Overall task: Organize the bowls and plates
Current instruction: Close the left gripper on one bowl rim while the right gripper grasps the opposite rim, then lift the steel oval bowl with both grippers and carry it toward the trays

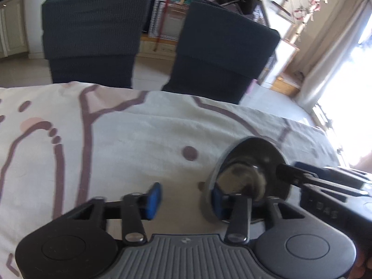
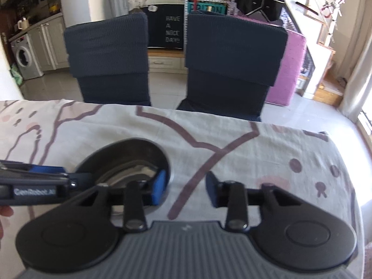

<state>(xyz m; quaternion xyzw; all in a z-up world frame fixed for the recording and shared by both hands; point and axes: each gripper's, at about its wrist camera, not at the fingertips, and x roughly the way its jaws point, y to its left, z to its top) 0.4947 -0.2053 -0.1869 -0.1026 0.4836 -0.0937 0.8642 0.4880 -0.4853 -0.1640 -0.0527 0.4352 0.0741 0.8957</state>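
A dark round plate point(image 1: 255, 153) lies on the patterned tablecloth, with a shiny metal bowl point(image 1: 241, 179) on it. In the left wrist view it sits just past my left gripper's right finger. My left gripper point(image 1: 186, 200) is open and empty, the plate's rim by its right pad. In the right wrist view the same plate point(image 2: 130, 153) and the bowl point(image 2: 132, 174) lie behind my right gripper's left finger. My right gripper point(image 2: 186, 188) is open and empty. Each gripper shows in the other's view, reaching toward the plate.
The table is covered by a white cloth with brown lines and dots point(image 2: 232, 144). Two dark blue chairs point(image 2: 109, 58) point(image 2: 234, 62) stand at the far edge. A pink box point(image 2: 288, 69) stands behind the right chair. A bright window is at the right.
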